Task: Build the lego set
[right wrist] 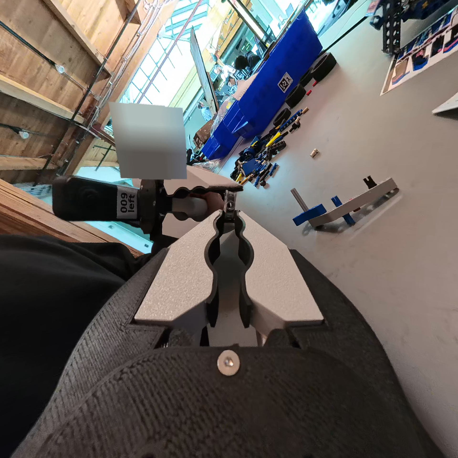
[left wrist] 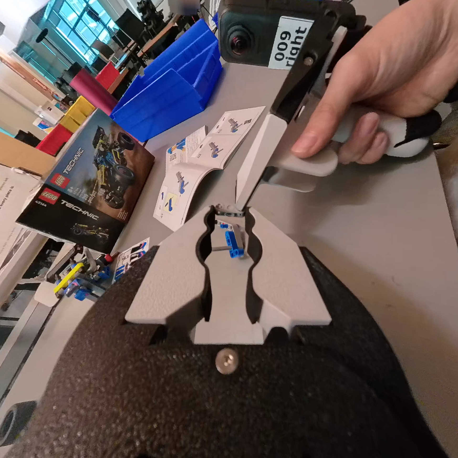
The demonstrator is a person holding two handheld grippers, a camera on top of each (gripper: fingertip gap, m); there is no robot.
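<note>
Pinching a small grey lego piece (right wrist: 230, 206) between the closed jaws of the right gripper (right wrist: 229, 215), with the left gripper (left wrist: 229, 210) meeting it tip to tip, jaws narrowed onto the same piece (left wrist: 229, 213) from the other side. Lying on the grey bench (left wrist: 347, 247) just beyond the jaws, a grey and blue lego sub-assembly (right wrist: 347, 210), at 2 o'clock in the right wrist view. At 10 o'clock in the left wrist view, the set's box (left wrist: 89, 183); at 12 o'clock, an open instruction booklet (left wrist: 198, 161); farther back, blue bins (left wrist: 171, 84). At 1 o'clock in the right wrist view, a heap of loose lego parts (right wrist: 262, 153) and black tyres (right wrist: 295, 95)
</note>
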